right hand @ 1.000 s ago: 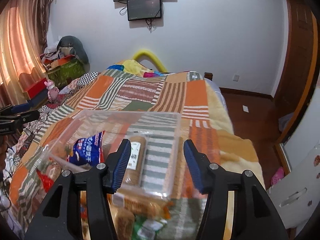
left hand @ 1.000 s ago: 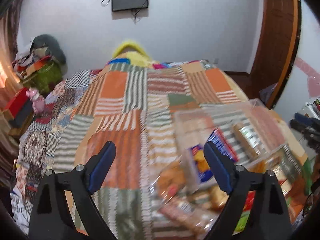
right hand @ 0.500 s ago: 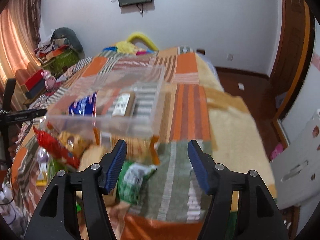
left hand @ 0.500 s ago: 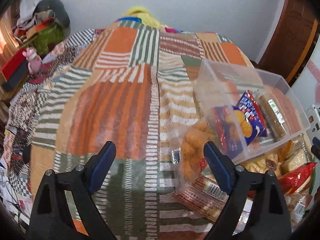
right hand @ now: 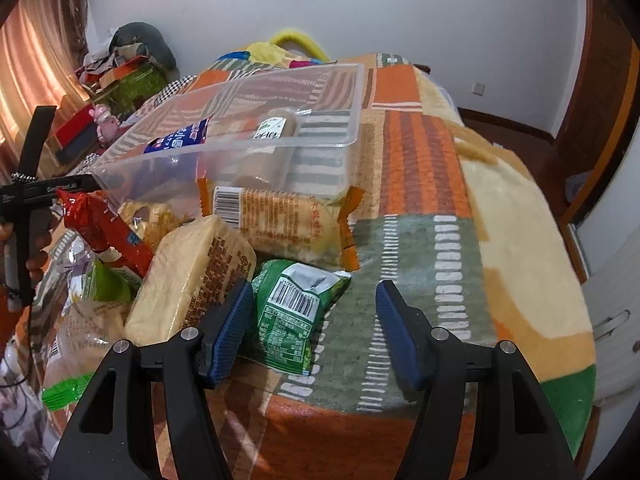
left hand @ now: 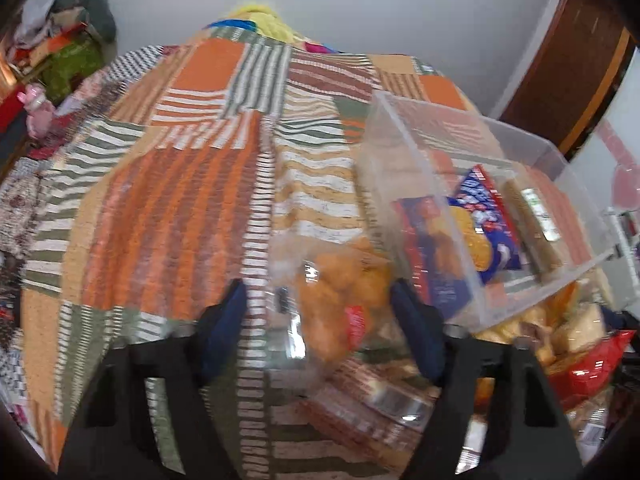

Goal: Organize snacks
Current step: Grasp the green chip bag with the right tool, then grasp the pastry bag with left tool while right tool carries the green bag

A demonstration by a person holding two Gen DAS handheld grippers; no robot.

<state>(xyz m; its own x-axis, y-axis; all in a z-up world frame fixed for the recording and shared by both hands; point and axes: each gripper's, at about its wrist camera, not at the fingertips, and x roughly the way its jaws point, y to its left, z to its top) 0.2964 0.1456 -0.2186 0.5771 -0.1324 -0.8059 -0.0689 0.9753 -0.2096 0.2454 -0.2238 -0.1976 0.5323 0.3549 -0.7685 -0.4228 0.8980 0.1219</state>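
My left gripper (left hand: 320, 316) has just been closing its jaws around the clear bag of orange puffs (left hand: 340, 296), which sits between them just in front of the clear bin (left hand: 472, 136); the blur keeps me from telling whether the pads press it. My right gripper (right hand: 314, 330), jaws just opening and apart on nothing, hangs over the green packet (right hand: 294, 312). That packet lies slightly left of centre beside the left pad, its long side running away from me, so I judge the right hand nearer to it.
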